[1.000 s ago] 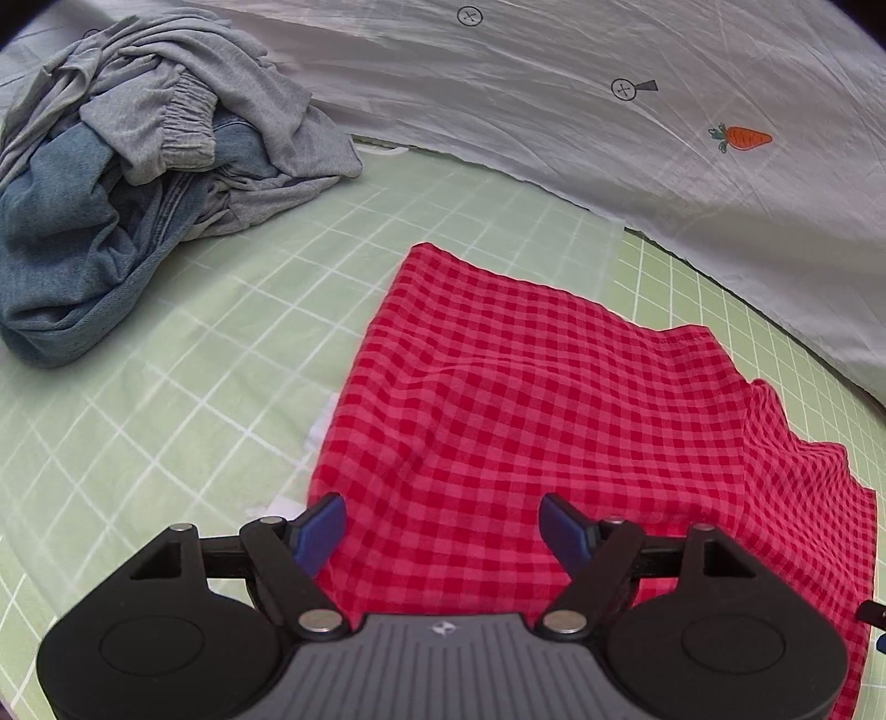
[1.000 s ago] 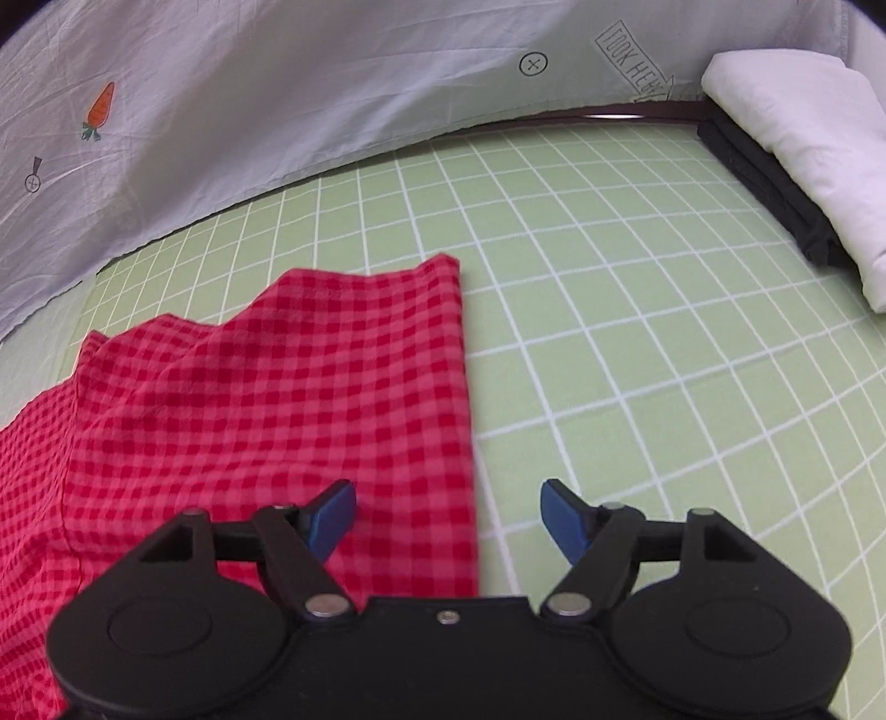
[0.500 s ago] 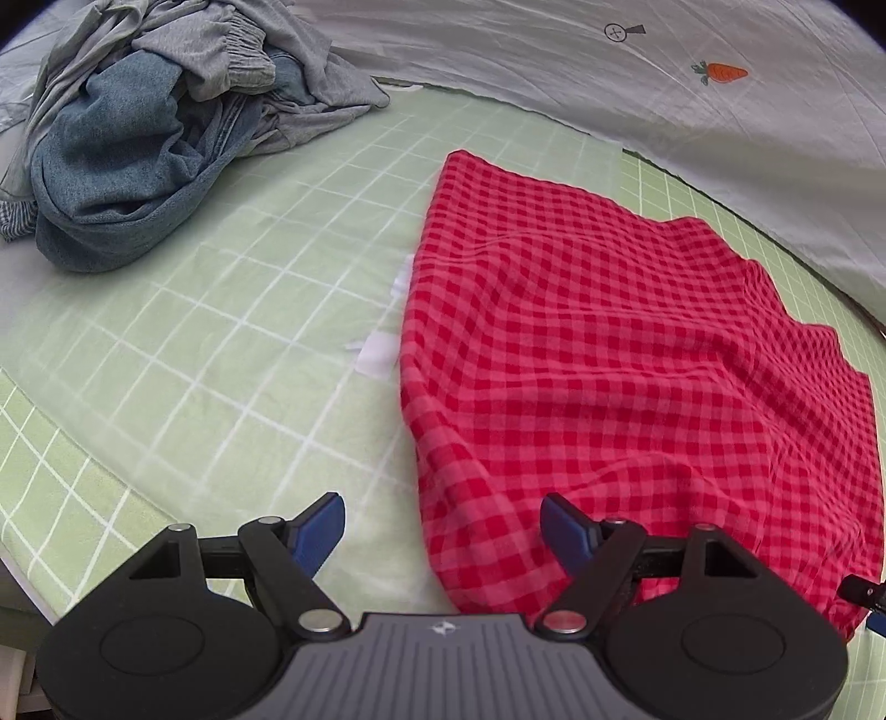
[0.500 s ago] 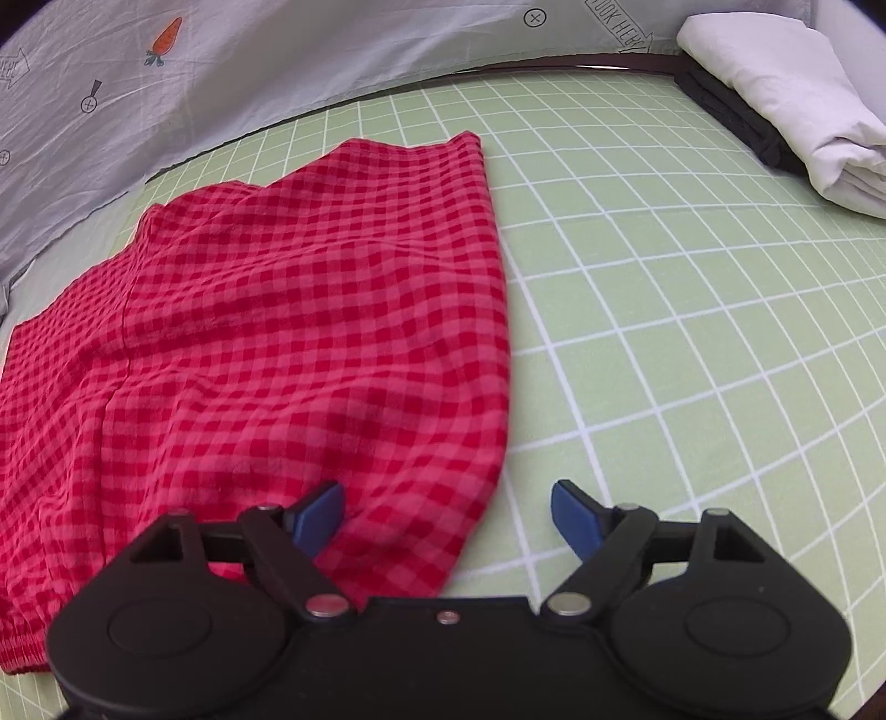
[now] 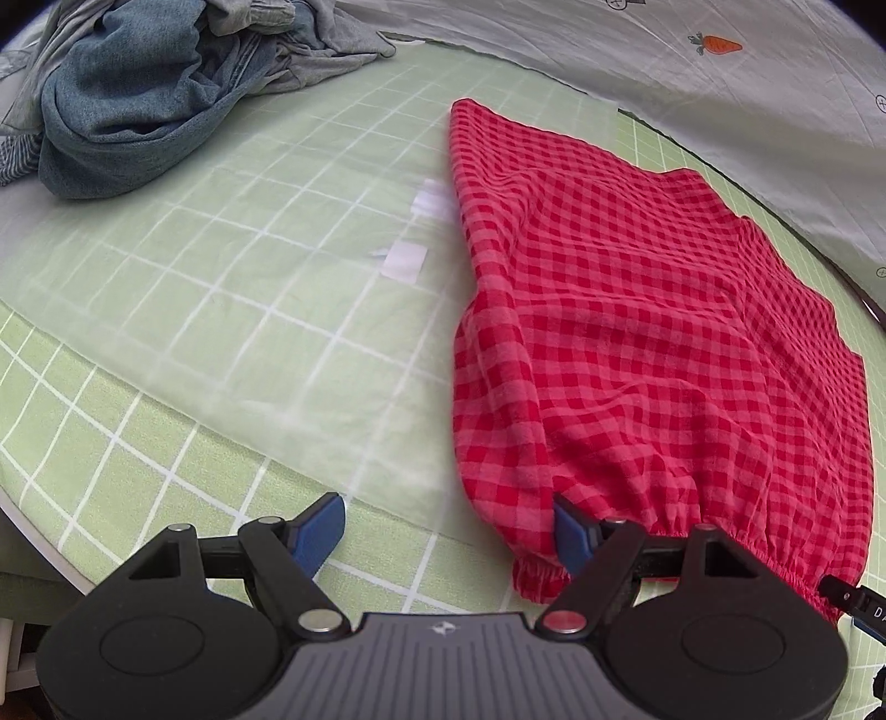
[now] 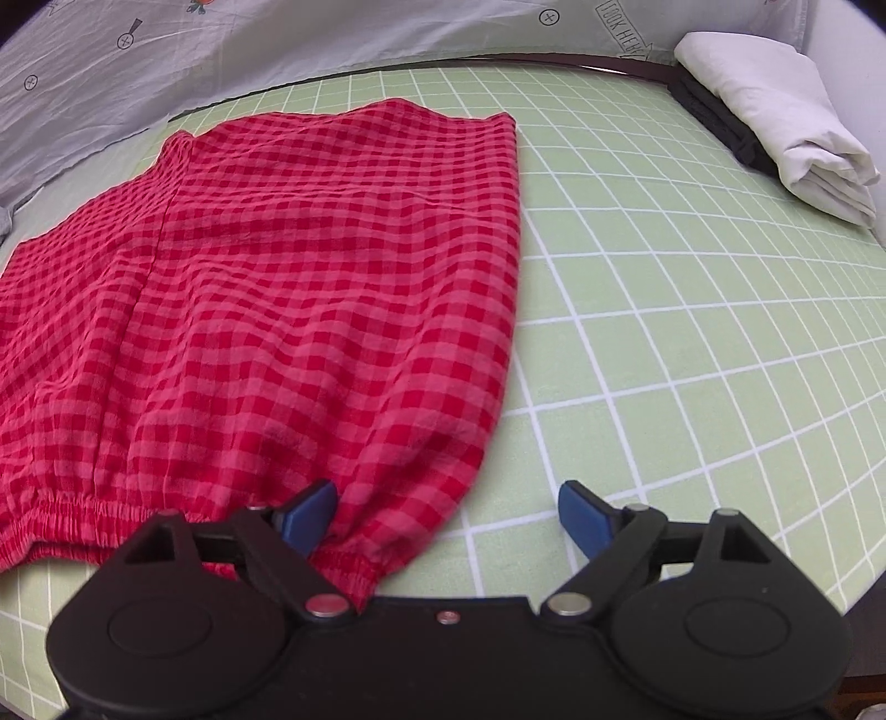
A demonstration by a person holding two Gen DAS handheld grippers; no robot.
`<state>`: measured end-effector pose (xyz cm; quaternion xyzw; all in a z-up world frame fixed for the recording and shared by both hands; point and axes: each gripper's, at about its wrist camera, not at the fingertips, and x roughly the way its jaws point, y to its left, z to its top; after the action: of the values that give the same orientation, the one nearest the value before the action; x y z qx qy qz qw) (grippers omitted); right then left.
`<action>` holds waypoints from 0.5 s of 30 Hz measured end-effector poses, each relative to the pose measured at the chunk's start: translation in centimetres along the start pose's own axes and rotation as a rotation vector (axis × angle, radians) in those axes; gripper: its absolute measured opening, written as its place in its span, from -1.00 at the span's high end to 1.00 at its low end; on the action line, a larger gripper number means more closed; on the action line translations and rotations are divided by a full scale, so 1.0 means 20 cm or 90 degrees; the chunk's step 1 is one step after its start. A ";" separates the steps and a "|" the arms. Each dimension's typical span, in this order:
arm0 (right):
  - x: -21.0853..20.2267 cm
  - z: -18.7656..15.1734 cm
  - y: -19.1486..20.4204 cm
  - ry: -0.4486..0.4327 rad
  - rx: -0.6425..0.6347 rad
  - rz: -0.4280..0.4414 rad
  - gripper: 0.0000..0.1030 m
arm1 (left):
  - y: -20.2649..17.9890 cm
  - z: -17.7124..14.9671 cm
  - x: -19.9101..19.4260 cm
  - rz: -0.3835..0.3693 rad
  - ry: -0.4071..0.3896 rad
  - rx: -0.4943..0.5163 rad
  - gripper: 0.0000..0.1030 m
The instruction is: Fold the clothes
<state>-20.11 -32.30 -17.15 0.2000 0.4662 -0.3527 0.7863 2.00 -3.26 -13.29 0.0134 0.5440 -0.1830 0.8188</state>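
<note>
A red checked garment point(image 5: 637, 310) point(image 6: 288, 288) lies spread flat on the green gridded mat point(image 5: 166, 443), its elastic waistband point(image 6: 72, 512) nearest me. My left gripper point(image 5: 448, 531) hovers over the waistband's left corner, open, its right fingertip point(image 5: 570, 529) at the cloth edge and mat showing between the fingers. My right gripper point(image 6: 448, 515) hangs over the waistband's right corner. Its jaws are opening, with the corner of the waistband point(image 6: 365, 565) lying between them and under the left fingertip point(image 6: 307, 512). Neither gripper's pads press the cloth.
A heap of blue denim and grey clothes point(image 5: 155, 77) lies at the mat's far left. Folded white cloth on something black point(image 6: 775, 111) sits at the far right. A grey printed sheet point(image 6: 277, 50) runs along the back. Small white tape pieces point(image 5: 407, 260) lie left of the garment.
Both grippers have drawn back from over the garment's middle to its waistband end. The right gripper's fingers stand wider apart than before.
</note>
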 end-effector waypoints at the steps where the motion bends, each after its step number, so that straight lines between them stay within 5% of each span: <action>1: 0.00 0.00 0.00 0.000 0.000 -0.001 -0.71 | 0.00 0.00 0.00 -0.001 0.000 -0.003 -0.52; 5: -0.02 0.03 -0.01 -0.003 -0.006 0.001 -0.73 | 0.00 -0.01 -0.01 -0.003 0.000 -0.013 -0.46; 15: 0.00 0.02 -0.03 0.040 -0.050 0.011 -0.80 | 0.00 -0.03 -0.03 -0.007 0.008 -0.037 0.14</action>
<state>-20.32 -32.90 -16.97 0.1837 0.5023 -0.3208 0.7817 1.28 -2.88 -13.05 -0.0123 0.5541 -0.1716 0.8145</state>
